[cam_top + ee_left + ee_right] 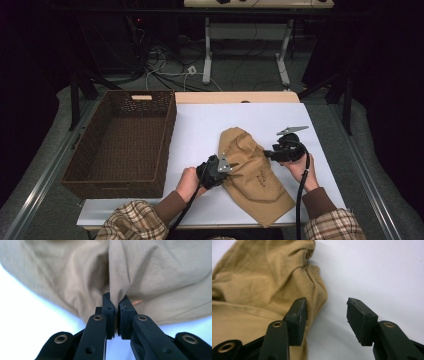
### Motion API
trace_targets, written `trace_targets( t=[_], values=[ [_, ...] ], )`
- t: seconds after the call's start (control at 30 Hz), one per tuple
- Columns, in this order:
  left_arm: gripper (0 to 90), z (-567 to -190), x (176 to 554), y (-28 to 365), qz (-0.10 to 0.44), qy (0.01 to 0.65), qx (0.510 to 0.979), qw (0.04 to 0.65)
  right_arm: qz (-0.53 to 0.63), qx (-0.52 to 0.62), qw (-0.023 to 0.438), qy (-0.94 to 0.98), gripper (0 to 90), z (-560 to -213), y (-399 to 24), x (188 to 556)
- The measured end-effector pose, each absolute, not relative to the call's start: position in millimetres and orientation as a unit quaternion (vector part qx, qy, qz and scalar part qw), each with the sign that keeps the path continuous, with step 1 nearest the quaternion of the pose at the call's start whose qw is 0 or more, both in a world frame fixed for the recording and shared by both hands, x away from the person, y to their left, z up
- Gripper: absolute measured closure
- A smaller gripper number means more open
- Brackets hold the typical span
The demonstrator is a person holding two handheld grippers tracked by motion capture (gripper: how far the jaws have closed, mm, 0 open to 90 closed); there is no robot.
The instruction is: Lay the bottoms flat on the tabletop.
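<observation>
Here we had the tan cloth bag (255, 172) pinched at one edge, ready for straightening.
Our left gripper (115, 305) clamped a fold on the bag's left side, likely to anchor it; our right gripper (325, 315) stood parted at its right edge, gripping nothing. The bag lay near the white table's (200, 125) front edge, right of the wicker basket (120, 185). Its small dark print was unreadable.

The room is dark, with black curtains (385, 60) at the sides, grey floor (240, 70) with cables (165, 65), and a white desk frame (247, 40) behind.
</observation>
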State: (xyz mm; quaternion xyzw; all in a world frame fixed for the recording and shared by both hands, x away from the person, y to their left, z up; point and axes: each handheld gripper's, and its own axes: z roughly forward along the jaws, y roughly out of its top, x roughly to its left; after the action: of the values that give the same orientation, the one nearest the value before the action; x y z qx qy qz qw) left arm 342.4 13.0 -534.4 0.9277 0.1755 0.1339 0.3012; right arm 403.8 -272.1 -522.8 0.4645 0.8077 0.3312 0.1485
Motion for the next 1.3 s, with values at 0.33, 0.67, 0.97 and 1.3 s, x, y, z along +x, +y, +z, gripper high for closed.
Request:
trace_targets(
  t=[0.33,0.67,0.97,1.3],
  values=[
    [48.7,-523.1,344.4,1.1,0.130,0.173,0.923,0.318,0.318,0.473,0.154,0.807,51.1,-522.8,-279.1,404.6],
    [34.2,-519.7,356.7,-26.6,0.123,0.165,0.921,0.330,0.281,0.463,0.121,0.832,52.4,-538.9,-270.4,404.5],
    [63.5,-544.2,373.8,-28.3,0.074,0.179,0.930,0.312,0.290,0.454,0.109,0.836,57.1,-544.6,-257.0,406.4],
    [86.8,-537.4,367.0,-13.3,0.093,0.175,0.922,0.332,0.273,0.431,0.145,0.848,73.2,-546.3,-243.3,402.1]
  ],
)
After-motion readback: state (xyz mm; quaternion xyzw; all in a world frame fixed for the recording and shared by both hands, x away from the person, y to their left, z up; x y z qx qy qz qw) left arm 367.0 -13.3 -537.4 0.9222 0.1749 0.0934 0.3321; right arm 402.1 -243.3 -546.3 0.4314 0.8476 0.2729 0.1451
